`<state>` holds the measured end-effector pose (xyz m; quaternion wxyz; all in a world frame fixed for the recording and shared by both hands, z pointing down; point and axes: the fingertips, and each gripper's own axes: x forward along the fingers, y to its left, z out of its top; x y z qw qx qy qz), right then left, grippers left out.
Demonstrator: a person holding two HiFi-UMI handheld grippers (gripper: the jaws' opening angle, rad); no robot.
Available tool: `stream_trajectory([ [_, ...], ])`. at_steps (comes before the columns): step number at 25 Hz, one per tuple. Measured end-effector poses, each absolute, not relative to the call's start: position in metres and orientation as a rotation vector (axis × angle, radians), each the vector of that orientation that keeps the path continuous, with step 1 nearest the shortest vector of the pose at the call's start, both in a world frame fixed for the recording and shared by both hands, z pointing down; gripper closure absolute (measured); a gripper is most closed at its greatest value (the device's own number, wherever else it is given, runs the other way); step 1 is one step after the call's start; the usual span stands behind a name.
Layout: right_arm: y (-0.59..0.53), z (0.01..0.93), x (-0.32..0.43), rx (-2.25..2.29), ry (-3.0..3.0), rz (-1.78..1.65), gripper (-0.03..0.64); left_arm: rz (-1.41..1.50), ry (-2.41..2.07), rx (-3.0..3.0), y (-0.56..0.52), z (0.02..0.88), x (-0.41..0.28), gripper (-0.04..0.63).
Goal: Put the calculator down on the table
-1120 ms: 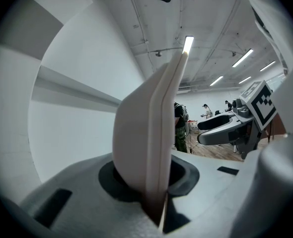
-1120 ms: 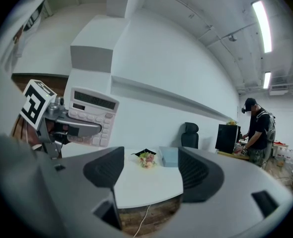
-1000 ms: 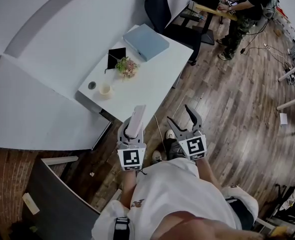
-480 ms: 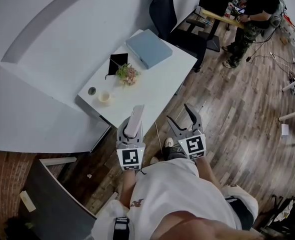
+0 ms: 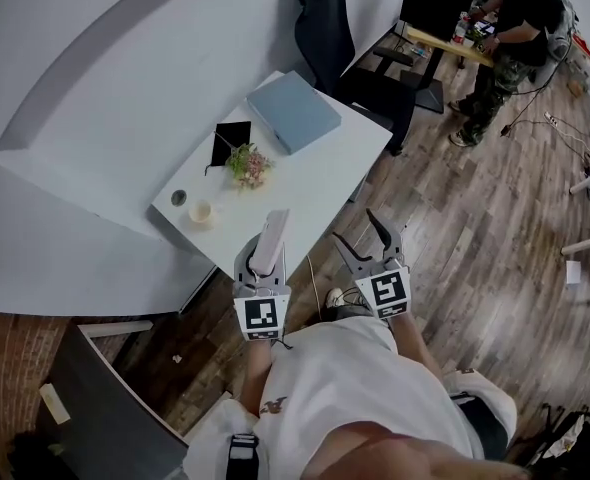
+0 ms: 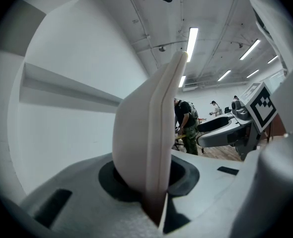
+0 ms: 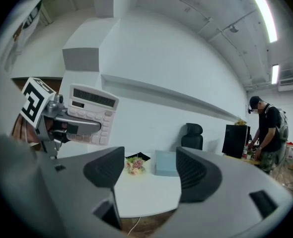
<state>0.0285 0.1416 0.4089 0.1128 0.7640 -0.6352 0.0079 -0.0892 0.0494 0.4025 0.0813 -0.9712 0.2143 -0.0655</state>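
A pale calculator stands on edge, clamped in my left gripper, just short of the near edge of the white table. In the left gripper view the calculator fills the middle, seen edge-on between the jaws. From the right gripper view its keys and display show in the left gripper. To the right, over the wood floor, my right gripper stands open and empty, its jaws framing the table.
On the table lie a blue box, a black item, a small flower bunch, a cup and a small dark disc. A black office chair stands behind it. A person works at a desk far right.
The table and the things on it have drawn nearer to both grippers. The calculator stays clamped the same way in the left gripper, and the right gripper stays open.
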Motion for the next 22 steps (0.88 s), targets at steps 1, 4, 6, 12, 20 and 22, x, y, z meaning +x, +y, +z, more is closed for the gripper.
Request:
stream_trajectory([
  [1, 0.140, 0.409, 0.034, 2.240, -1.870, 0.023, 0.288, -0.199, 0.646, -2.898, 0.048, 0.402, -0.084, 0.518],
  [4, 0.137, 0.410, 0.048, 2.231, -1.888, 0.026, 0.288, -0.209, 0.666, -2.890, 0.045, 0.401, -0.071, 0.518],
  [6, 0.134, 0.409, 0.058, 2.221, -1.900, 0.028, 0.288, -0.217, 0.680, -2.887, 0.043, 0.401, -0.061, 0.518],
  [12, 0.130, 0.408, 0.082, 2.194, -1.939, 0.025, 0.288, -0.232, 0.715, -2.876, 0.042, 0.400, -0.038, 0.518],
  [20, 0.126, 0.412, 0.099, 2.161, -1.981, 0.027, 0.291, -0.245, 0.760, -2.860, 0.043, 0.402, -0.023, 0.518],
  [22, 0.124, 0.412, 0.102, 2.157, -1.986, 0.026, 0.293, -0.244, 0.766, -2.856, 0.043, 0.401, -0.021, 0.518],
])
